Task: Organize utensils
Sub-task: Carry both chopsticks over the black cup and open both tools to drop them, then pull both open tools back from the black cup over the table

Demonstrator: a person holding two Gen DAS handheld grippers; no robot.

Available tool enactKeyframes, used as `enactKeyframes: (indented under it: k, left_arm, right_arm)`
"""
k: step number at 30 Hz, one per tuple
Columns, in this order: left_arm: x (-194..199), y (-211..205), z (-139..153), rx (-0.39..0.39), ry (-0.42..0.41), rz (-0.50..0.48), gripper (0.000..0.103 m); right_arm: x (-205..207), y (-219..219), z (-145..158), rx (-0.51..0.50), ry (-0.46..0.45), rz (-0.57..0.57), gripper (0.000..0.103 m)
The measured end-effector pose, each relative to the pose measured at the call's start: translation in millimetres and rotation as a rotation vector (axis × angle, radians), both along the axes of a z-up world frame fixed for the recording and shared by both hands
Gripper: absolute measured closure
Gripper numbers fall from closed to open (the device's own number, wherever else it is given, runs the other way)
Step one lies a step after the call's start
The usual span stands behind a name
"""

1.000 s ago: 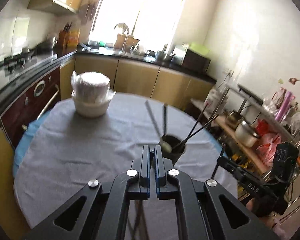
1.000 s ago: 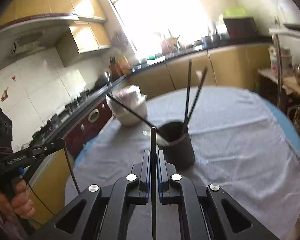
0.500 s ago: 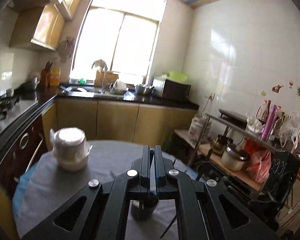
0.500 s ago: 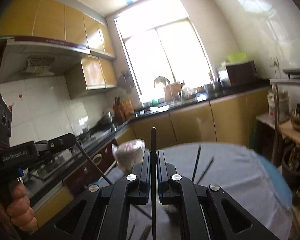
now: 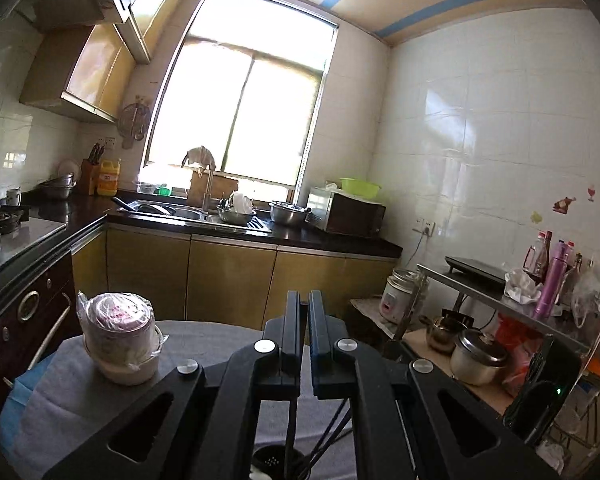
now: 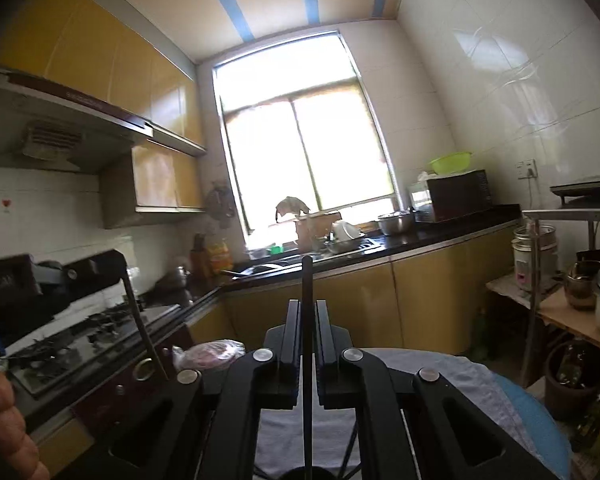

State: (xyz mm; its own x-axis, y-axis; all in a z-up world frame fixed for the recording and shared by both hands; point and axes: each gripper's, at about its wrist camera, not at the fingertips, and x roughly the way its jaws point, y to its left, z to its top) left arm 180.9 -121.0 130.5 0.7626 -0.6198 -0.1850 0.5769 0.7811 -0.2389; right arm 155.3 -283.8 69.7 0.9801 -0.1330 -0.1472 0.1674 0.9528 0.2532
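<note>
The right tool [image 6: 308,304] pinches 1 black chopstick [image 6: 307,280] between its fingers, and the stick stands almost straight up, with its top poking out above the tips. The stick runs down toward the dark holder [image 5: 274,462] at the bottom edge of both views, on the table [image 5: 204,336] with the grey cloth. A few other thin sticks [image 5: 332,428] already lean in that holder. I think the step now is to put this chopstick in with the others. To do it well, keep the stick straight up and down, keep it right over the mouth of the holder, and lower it slowly so it does not bump the rim. Let go only when the stick is well inside, so it does not tip out. The left tool [image 5: 304,300] is pressed together, and in its own view I cannot tell if it holds anything. In the right view a thin stick seems to hang from it. Keep both tools away from the wrapped bowls [image 5: 118,344] near the far side of the table.
</note>
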Motion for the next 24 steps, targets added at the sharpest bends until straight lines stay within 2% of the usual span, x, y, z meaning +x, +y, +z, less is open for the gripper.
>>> enactKeyframes:
  k: [5,11,15,17,18,19,21,24]
  left_arm:
    - [10.1,-8.7,-19.4,0.023,0.010,0.012,0.099]
    - [14.2,-12.6,-54.9,0.095,0.112,0.004,0.099]
    - [1.1,-3.9,-65.0,0.139,0.161,0.006,0.097]
    - [-9.3,1.8,-65.0,0.166,0.170,0.012,0.083]
    - [-14.7,4.7,-63.7,0.182,0.175,0.017,0.061]
    - [-22.1,10.5,-62.5,0.191,0.175,0.028,0.043]
    - [-38.4,20.8,-61.5,0.197,0.163,0.045,0.036]
    - [-63.9,32.5,-67.6,0.261,0.168,0.071,0.024]
  right_arm:
    - [13.1,-4.3,-21.0,0.023,0.038,0.005,0.097]
    - [12.4,-4.3,-48.4,0.048,0.118,0.058,0.097]
    - [-2.9,-9.4,-59.7,0.104,0.165,0.115,0.095]
    - [-12.9,-14.7,-62.8,0.139,0.185,0.126,0.094]
    - [-19.8,-17.4,-63.5,0.152,0.190,0.128,0.088]
    - [-29.4,-21.7,-64.0,0.178,0.199,0.132,0.078]
    - [-45.4,-26.4,-64.3,0.214,0.195,0.131,0.071]
    - [-74.0,-27.9,-65.7,0.246,0.194,0.127,0.070]
